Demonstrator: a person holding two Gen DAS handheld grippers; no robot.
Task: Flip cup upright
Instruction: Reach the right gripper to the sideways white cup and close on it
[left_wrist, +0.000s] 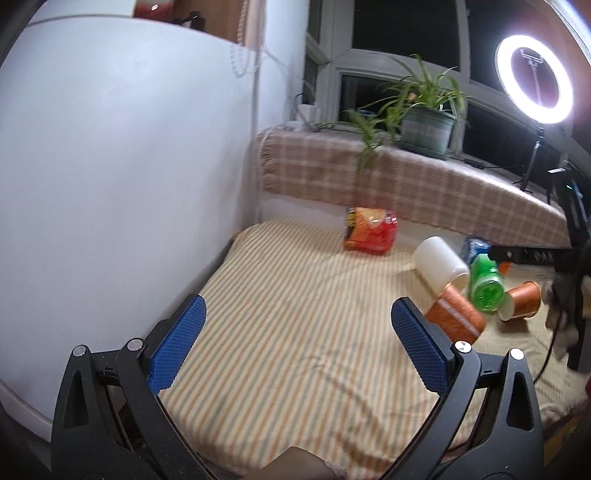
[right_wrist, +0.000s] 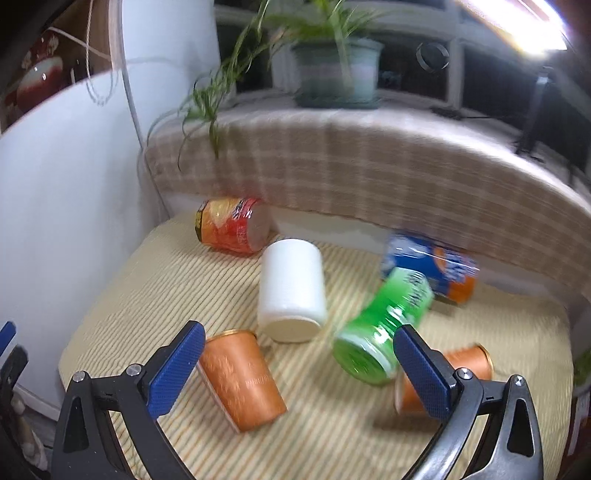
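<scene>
The left gripper (left_wrist: 297, 347) hangs with jaws wide apart, holding nothing, over a striped cloth (left_wrist: 295, 332) beside a white wall (left_wrist: 110, 166); a potted plant (left_wrist: 424, 122) sits on the sill. The right gripper (right_wrist: 299, 373), jaws spread and holding nothing, hovers above an orange cup (right_wrist: 242, 380) lying on its side, long axis flat, its wide mouth toward the camera, just beside a toppled white cup (right_wrist: 291, 290).

Open striped tabletop (left_wrist: 295, 332) ahead of the left gripper (left_wrist: 295, 343), with nothing between its spread fingers (left_wrist: 177, 347). Hemmed on the left by a white wall (left_wrist: 110, 184), at the back by a plaid-covered ledge (right_wrist: 369, 177). Crowded on the right: orange cup (right_wrist: 240, 380), white cup (right_wrist: 291, 291), green can (right_wrist: 384, 325) lying close together; second orange cup (right_wrist: 465, 365) behind the right gripper (right_wrist: 299, 373). Red can (right_wrist: 232, 229) and blue can (right_wrist: 432, 269) near the ledge.
</scene>
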